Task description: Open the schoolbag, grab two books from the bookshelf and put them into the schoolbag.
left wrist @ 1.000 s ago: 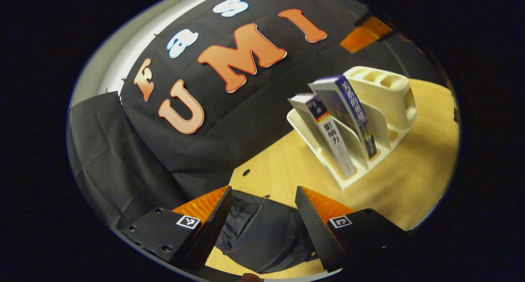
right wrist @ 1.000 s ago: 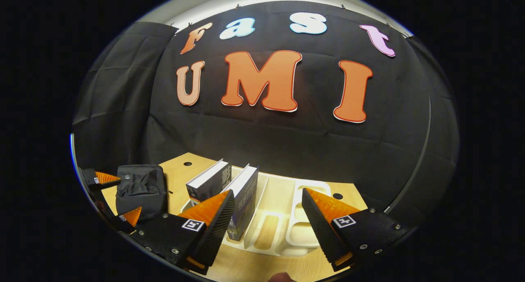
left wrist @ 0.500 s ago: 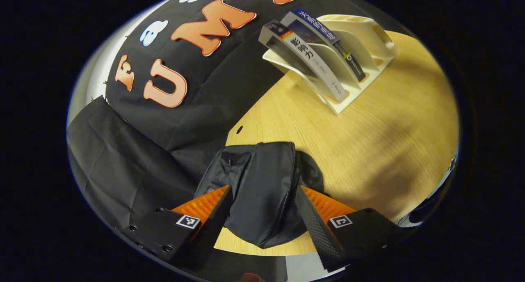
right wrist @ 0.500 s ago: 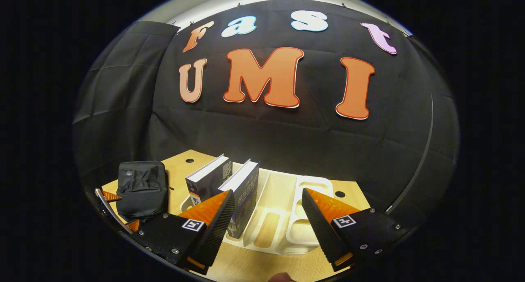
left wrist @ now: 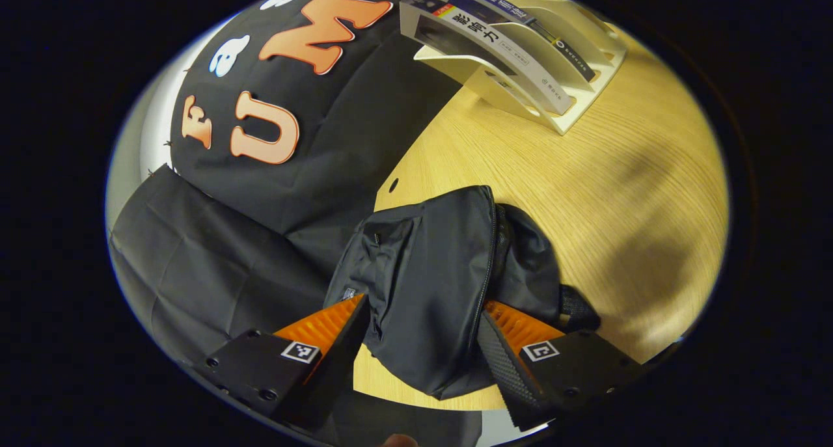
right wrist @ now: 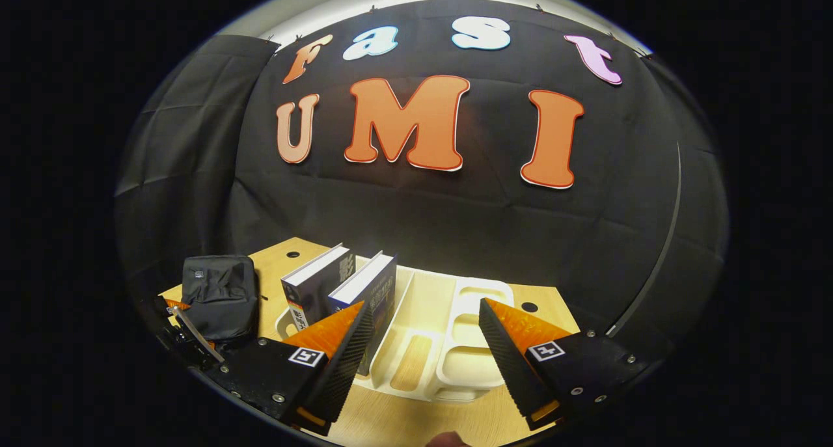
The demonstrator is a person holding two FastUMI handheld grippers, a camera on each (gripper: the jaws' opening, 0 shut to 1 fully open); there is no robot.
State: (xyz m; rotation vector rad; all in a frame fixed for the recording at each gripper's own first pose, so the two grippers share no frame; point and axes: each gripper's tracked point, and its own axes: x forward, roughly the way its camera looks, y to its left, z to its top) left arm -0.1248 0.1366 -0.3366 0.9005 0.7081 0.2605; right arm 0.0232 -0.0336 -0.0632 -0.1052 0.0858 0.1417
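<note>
A black schoolbag (left wrist: pixel 436 271) lies zipped on the wooden table (left wrist: pixel 618 193); its zipper (left wrist: pixel 489 252) runs along the top. My left gripper (left wrist: pixel 423 300) is open, tilted down over the bag's near end, one finger on each side. I cannot tell whether the fingers touch the fabric. Two books stand slanted in a cream bookshelf (left wrist: pixel 579 102): one with a white spine (left wrist: pixel 494 43), one with a blue spine (left wrist: pixel 520 17). My right gripper (right wrist: pixel 424 304) is open and empty, hovering in front of the bookshelf (right wrist: pixel 455 356). The two books (right wrist: pixel 315 284) (right wrist: pixel 364 287) sit left of its gap, the schoolbag (right wrist: pixel 218 294) farther left.
The bookshelf's right slots and its pen cups (right wrist: pixel 478 297) hold nothing. Round cable holes (left wrist: pixel 393 185) (right wrist: pixel 528 307) sit near the table's back edge by the black cloth wall. Bare tabletop separates bag and bookshelf. The left gripper (right wrist: pixel 185 326) shows small beside the bag in the right gripper view.
My left gripper has tipped downward and closed in on the schoolbag, which now sits between its open fingers. The right gripper has barely moved, drifting slightly right.
</note>
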